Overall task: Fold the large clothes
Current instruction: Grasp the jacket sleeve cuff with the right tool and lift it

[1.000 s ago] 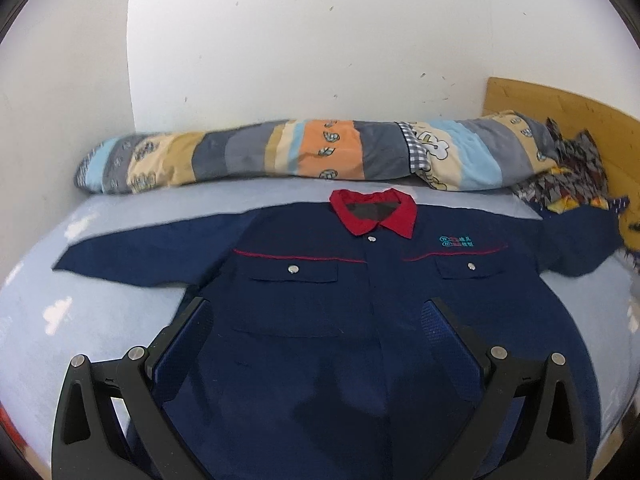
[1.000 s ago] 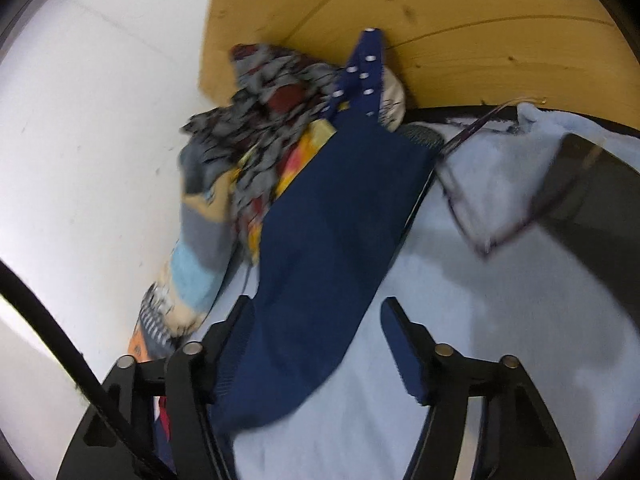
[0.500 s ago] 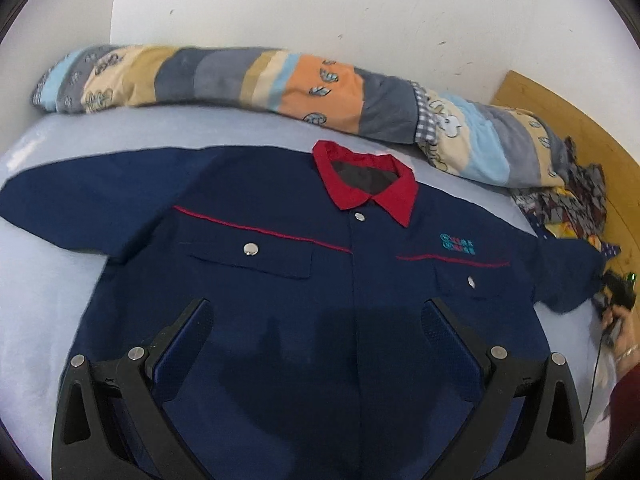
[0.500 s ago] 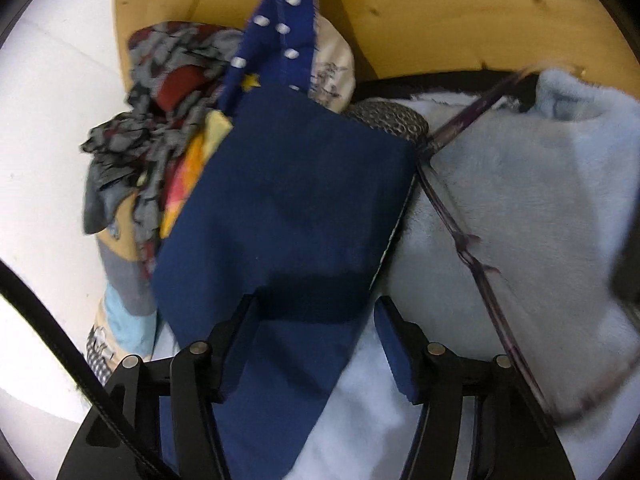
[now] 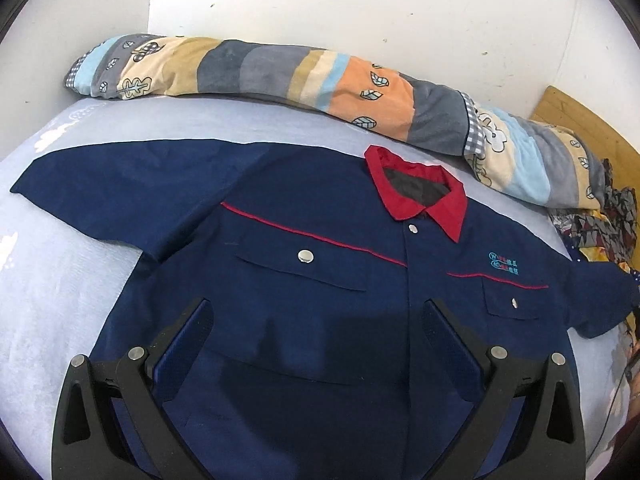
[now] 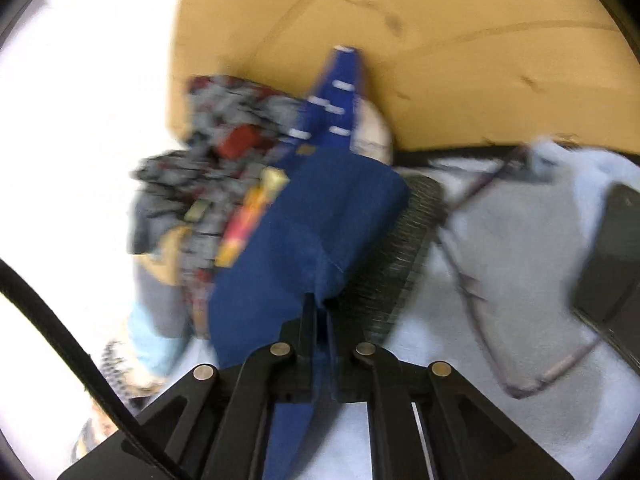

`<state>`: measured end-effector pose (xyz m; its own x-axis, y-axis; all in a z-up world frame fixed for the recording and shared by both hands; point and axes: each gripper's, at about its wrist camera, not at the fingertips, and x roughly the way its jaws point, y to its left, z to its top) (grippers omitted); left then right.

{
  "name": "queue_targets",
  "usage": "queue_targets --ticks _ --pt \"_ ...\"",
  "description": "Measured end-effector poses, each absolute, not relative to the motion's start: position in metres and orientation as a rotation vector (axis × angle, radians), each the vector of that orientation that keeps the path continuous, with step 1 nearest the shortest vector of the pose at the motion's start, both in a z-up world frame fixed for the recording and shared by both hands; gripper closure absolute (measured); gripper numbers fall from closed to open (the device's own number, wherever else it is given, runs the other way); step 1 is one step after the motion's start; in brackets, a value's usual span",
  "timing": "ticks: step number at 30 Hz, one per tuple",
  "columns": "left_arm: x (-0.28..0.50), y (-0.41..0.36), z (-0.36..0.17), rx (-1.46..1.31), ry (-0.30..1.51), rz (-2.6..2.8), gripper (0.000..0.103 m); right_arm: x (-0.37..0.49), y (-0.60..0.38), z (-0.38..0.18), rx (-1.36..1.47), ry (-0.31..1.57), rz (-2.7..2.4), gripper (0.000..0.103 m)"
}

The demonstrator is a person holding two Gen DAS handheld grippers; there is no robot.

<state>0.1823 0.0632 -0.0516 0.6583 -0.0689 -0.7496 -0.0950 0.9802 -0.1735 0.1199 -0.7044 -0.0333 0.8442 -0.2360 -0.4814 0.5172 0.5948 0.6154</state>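
A navy work jacket (image 5: 320,280) with a red collar (image 5: 420,196) lies face up and spread out on a pale blue bed (image 5: 60,280). My left gripper (image 5: 318,320) hovers open above the jacket's lower front, nothing between its fingers. In the right wrist view, which is motion-blurred, my right gripper (image 6: 318,302) is shut on the navy sleeve (image 6: 312,216) of the jacket near its cuff, and the cloth bunches at the fingertips. The sleeve end lies toward the wooden headboard (image 6: 400,40).
A long patchwork bolster (image 5: 320,80) lies along the white wall behind the jacket. A heap of patterned clothes (image 6: 224,160) sits by the headboard. A dark ribbed item (image 6: 404,248), a thin cable (image 6: 480,280) and a dark flat object (image 6: 612,264) lie on the bed to the right.
The right gripper has closed on the jacket sleeve and pulled back a little. The left gripper has swung left and lower over the jacket and stays open.
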Motion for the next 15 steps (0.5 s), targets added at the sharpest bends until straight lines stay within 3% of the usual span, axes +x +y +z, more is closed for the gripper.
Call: queue_targets --ticks 7,15 --pt "0.182 0.066 -0.048 -0.139 0.844 0.057 0.0 0.138 -0.662 0.018 0.746 0.319 -0.281 0.098" --pt "0.168 0.095 -0.031 -0.202 0.811 0.075 0.0 0.178 -0.547 0.122 0.653 0.298 -0.055 0.098"
